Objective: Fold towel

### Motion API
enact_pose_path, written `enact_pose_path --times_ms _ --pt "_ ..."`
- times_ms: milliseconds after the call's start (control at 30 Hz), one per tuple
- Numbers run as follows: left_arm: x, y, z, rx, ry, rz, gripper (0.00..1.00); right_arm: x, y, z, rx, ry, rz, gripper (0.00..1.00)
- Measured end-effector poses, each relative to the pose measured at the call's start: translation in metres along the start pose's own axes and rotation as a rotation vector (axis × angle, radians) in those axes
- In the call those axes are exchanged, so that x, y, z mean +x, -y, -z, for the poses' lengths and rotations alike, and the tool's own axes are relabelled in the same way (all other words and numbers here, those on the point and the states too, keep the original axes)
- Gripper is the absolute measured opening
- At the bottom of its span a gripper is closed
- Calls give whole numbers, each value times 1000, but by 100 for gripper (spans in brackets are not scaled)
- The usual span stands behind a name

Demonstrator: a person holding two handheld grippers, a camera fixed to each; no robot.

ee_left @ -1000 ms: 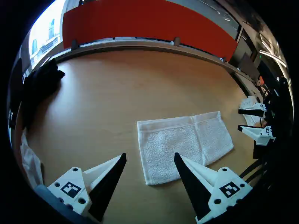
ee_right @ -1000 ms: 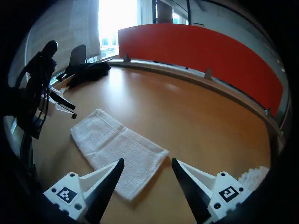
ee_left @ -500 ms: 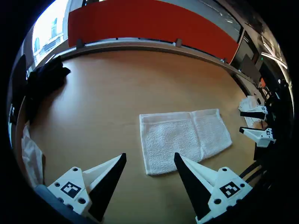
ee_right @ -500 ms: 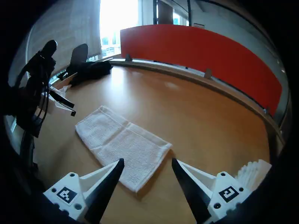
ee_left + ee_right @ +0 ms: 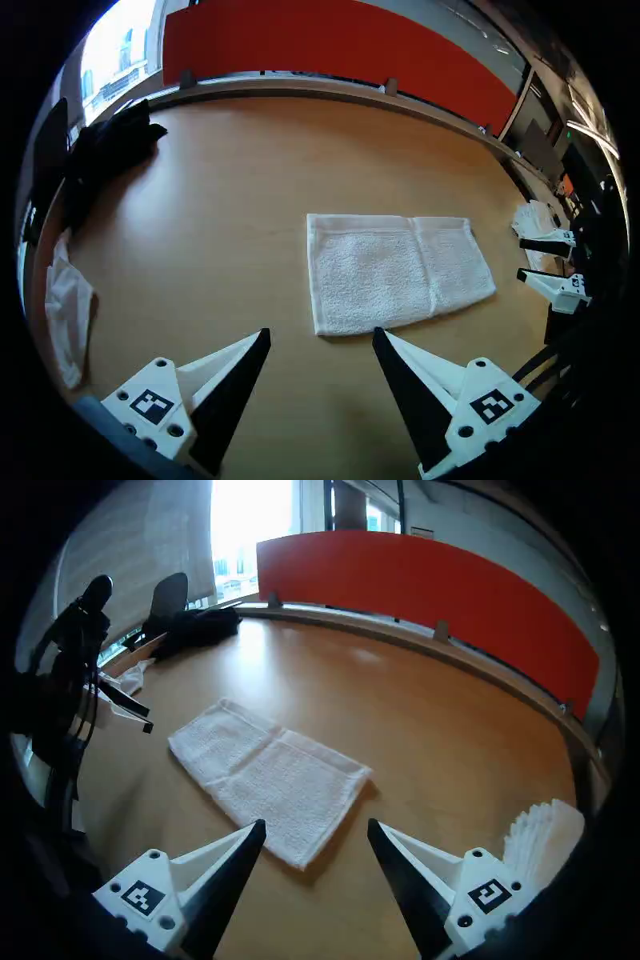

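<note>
Left claw (image 5: 320, 333) and right claw (image 5: 316, 824), both wide open and empty, now farther back from folded, nubbly white towel (image 5: 396, 272).

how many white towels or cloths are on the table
3: the folded towel in the middle, a white stack by the right gripper, a crumpled cloth at the left edge. The stack may hide more.

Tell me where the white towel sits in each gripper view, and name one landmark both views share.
Left gripper view: the towel lies flat on the wooden table, right of centre, its long side running left to right.
Right gripper view: the towel lies left of centre, running diagonally from upper left to lower right.
Shared landmark: the red partition along the table's far edge.
</note>
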State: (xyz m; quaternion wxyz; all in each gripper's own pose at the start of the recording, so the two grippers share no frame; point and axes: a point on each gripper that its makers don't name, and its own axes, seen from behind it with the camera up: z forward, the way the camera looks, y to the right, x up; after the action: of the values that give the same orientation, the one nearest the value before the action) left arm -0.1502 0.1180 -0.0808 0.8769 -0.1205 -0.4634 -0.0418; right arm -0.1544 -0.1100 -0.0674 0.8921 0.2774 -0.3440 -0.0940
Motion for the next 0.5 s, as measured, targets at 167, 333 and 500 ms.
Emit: enact_pose_path --times_ms 167,333,500 --pt "-8 4 6 12 3 10 95 -5 1 -1 3 8 11 98" --pt "-15 9 13 26 1 21 95 -12 2 -3 11 24 30 98" --pt "-23 16 20 41 4 36 95 -19 2 -4 20 43 50 98"
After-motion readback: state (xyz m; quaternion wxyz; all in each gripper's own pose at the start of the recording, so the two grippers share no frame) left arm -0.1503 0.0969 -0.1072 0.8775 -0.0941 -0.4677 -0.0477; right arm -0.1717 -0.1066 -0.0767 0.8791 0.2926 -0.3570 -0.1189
